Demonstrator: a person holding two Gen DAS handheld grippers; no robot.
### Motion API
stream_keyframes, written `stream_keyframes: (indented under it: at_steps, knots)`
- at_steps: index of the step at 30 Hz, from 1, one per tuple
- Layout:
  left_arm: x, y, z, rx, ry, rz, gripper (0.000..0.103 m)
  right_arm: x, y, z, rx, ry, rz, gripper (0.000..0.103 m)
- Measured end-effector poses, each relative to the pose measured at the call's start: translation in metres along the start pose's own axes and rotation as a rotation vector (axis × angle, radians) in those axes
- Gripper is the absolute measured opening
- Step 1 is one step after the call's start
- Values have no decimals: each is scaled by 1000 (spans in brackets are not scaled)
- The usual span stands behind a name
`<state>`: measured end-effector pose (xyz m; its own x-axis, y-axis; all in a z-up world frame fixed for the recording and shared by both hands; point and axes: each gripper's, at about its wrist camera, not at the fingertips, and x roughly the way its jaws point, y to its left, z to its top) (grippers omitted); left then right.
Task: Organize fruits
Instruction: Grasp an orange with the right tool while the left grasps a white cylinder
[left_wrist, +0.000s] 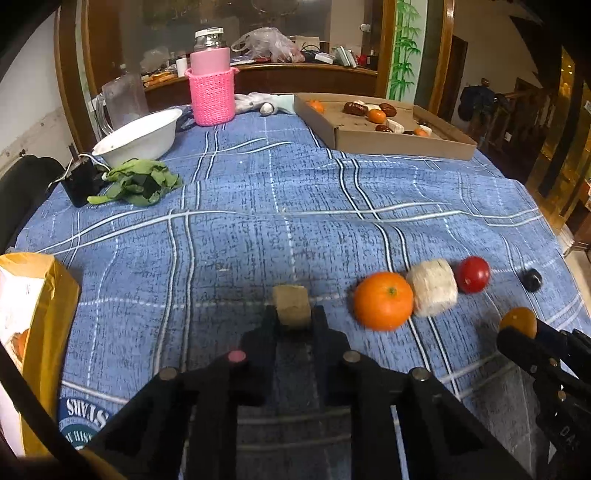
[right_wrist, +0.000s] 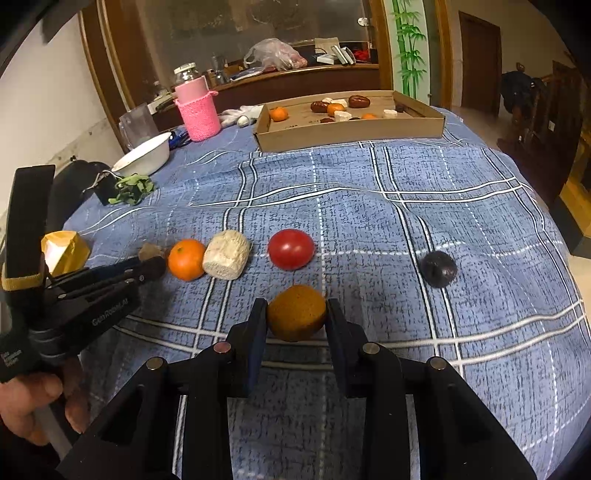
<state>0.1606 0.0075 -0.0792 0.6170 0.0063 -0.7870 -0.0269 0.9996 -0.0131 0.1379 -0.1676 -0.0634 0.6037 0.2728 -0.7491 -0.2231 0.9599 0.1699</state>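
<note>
My left gripper (left_wrist: 293, 314) is shut on a small tan block (left_wrist: 291, 305) just above the blue checked cloth. To its right lie an orange (left_wrist: 383, 300), a white corn-like chunk (left_wrist: 433, 287), a red tomato (left_wrist: 472, 274) and a small dark fruit (left_wrist: 532, 280). My right gripper (right_wrist: 296, 314) is shut on a brownish-orange round fruit (right_wrist: 296, 312) near the front of the cloth. The same row shows in the right wrist view: orange (right_wrist: 186, 259), white chunk (right_wrist: 226, 254), tomato (right_wrist: 291, 249), dark fruit (right_wrist: 438, 268). The left gripper (right_wrist: 149, 258) also shows there.
A cardboard tray (right_wrist: 351, 134) with several fruits stands at the back. A white bowl (left_wrist: 138, 133), a pink knitted jar holder (left_wrist: 212, 94), green leaves (left_wrist: 138, 181) and a black box (left_wrist: 79, 181) sit at the back left. A yellow bag (left_wrist: 35, 332) lies at the left edge.
</note>
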Motion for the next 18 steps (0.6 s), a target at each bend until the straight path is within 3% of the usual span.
stream_keyframes:
  at_steps: [18]
  knots:
    - [-93,15,-69,-17,-106,31,20,-62,47,-53,8,-99,49,30]
